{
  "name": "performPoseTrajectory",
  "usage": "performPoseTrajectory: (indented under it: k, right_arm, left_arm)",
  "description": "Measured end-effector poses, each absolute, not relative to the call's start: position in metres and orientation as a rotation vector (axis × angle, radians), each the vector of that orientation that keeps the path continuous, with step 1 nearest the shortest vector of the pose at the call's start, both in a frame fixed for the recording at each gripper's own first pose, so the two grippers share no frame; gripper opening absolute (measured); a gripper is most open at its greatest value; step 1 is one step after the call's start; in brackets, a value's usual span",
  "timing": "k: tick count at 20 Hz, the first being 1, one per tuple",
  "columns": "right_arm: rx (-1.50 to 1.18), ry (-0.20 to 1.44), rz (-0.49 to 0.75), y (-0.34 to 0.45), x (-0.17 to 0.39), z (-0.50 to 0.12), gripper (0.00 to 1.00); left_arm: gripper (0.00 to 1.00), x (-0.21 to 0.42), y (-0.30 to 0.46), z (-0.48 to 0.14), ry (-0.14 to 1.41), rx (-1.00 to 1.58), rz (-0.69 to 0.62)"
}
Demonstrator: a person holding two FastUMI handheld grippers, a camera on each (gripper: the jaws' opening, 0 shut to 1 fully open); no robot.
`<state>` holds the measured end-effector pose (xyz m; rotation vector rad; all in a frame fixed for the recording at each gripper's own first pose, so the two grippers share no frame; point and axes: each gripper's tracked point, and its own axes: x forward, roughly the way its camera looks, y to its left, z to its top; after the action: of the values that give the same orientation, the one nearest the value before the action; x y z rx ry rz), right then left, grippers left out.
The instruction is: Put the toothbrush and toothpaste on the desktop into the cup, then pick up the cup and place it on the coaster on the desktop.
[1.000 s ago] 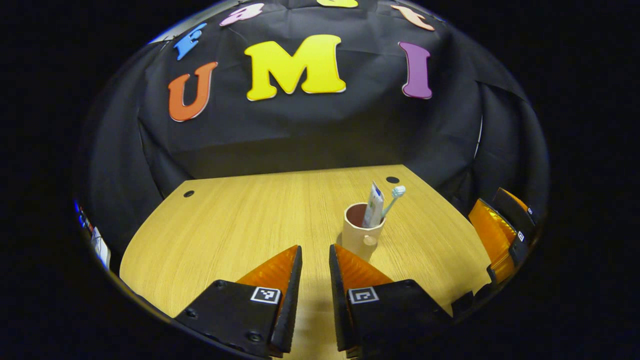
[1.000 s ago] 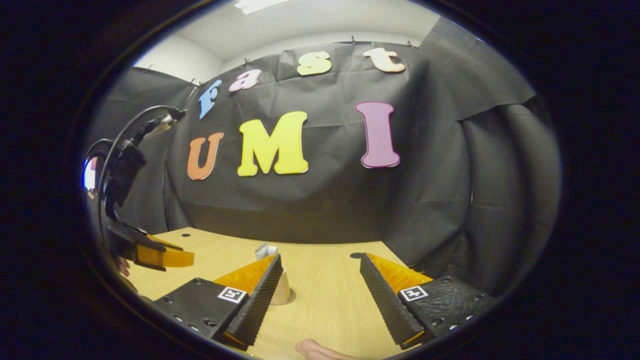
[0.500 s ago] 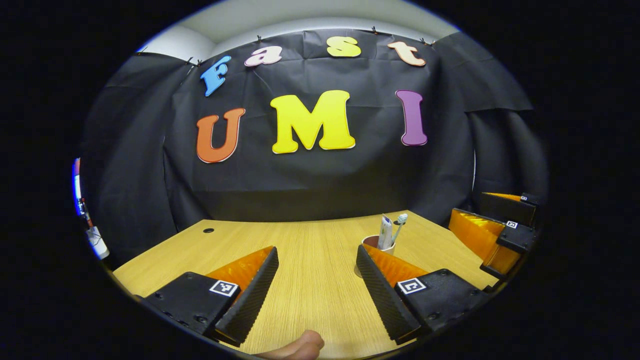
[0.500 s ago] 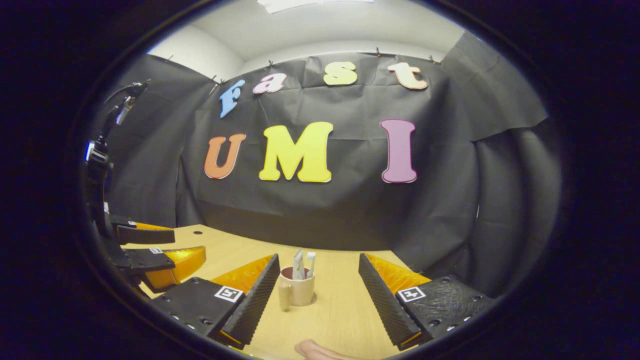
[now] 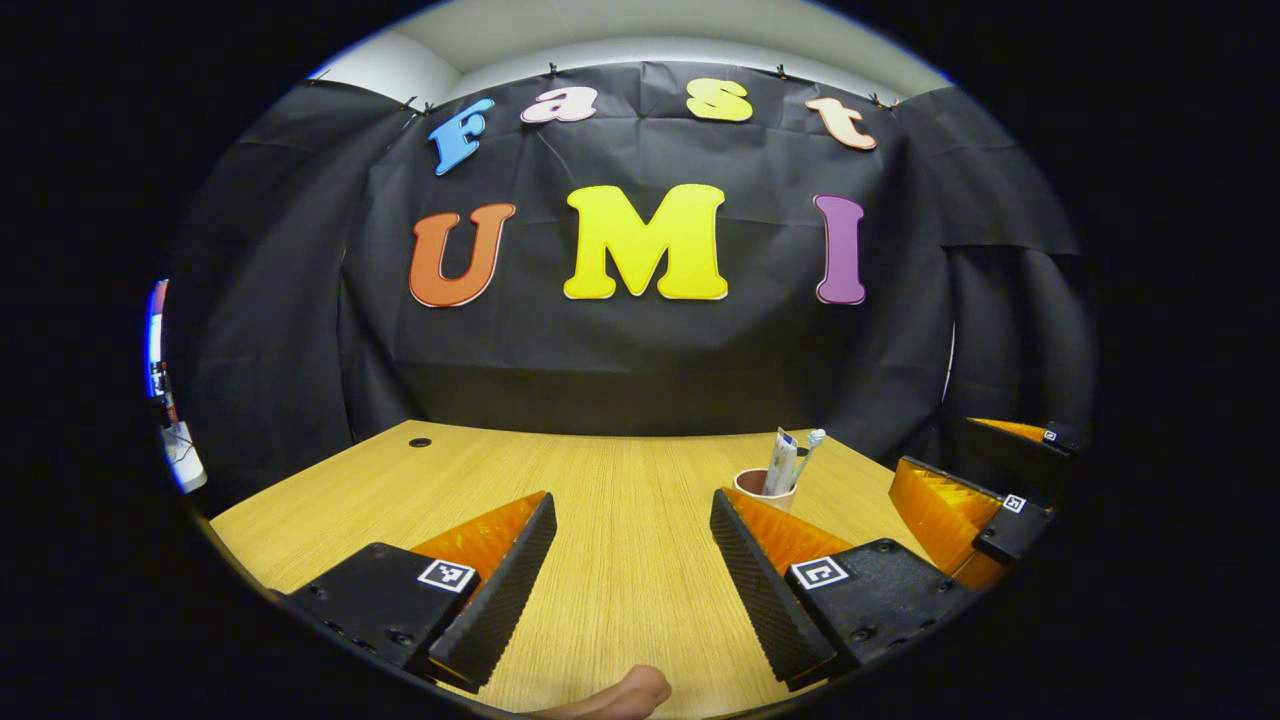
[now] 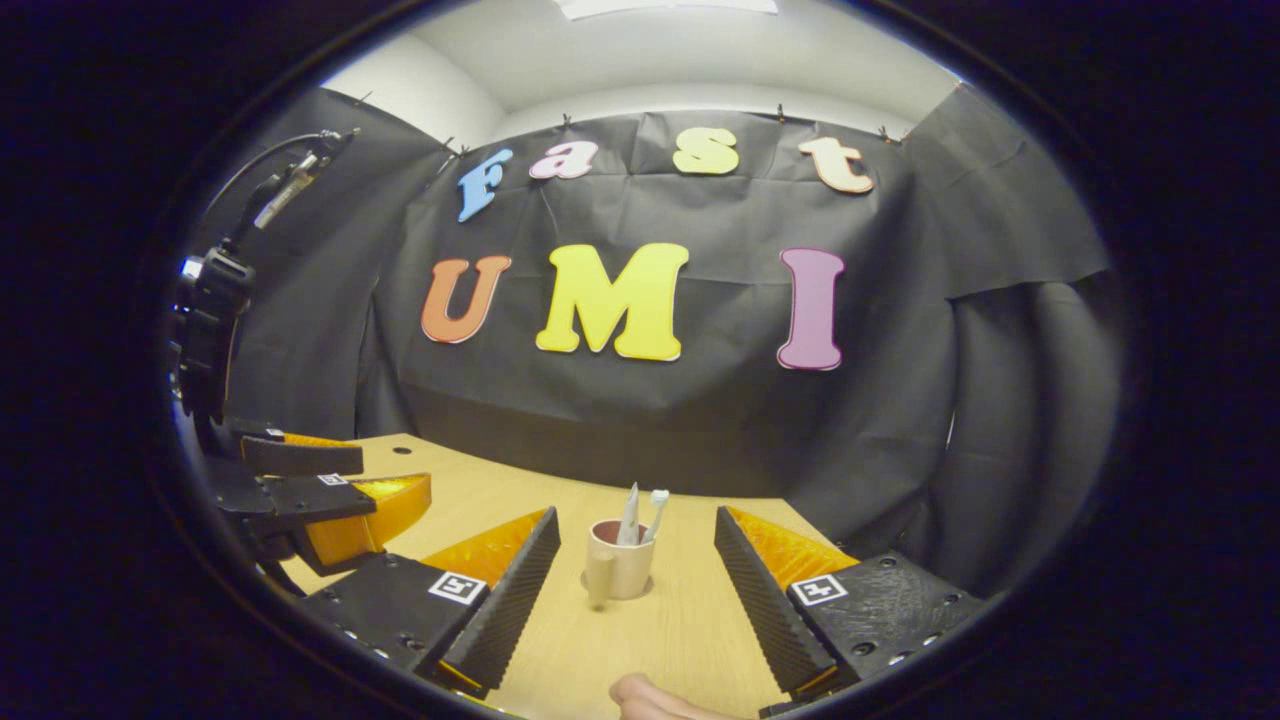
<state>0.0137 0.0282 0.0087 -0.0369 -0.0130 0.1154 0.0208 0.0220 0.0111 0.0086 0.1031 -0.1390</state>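
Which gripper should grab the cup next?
Probably the right gripper: it is open and the cup stands on the desk straight ahead between its fingers. The left gripper has the cup off to its right.

A beige cup [image 6: 620, 568] with a dark red inside is standing low at centre of the right gripper view, on a light wood-grain desktop [image 6: 660, 630]. A white toothpaste [image 6: 629, 522] and white toothbrush [image 6: 655, 510] are showing in it. Small black-and-white square markers [image 6: 458, 587] are showing lower left.
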Motion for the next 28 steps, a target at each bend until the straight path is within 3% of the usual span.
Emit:
performPoseTrajectory:
  k: [15,16,17,28]
  right_arm:
    - [0.008,0.036,0.125,0.013,0.035,-0.005,0.94]
    - [0.008,0.04,0.123,0.012,0.036,-0.007,0.94]
    - [0.009,0.044,0.123,0.012,0.035,-0.007,0.94]
    - [-0.026,0.034,0.145,0.021,0.03,-0.007,0.93]
  left_arm:
    - [0.99,0.024,0.003,-0.007,0.114,0.062,-0.135]
    - [0.94,0.023,0.004,-0.007,0.114,0.059,-0.134]
    - [0.99,0.023,0.005,-0.006,0.112,0.057,-0.133]
    - [0.99,0.02,0.001,-0.002,0.097,0.072,-0.143]
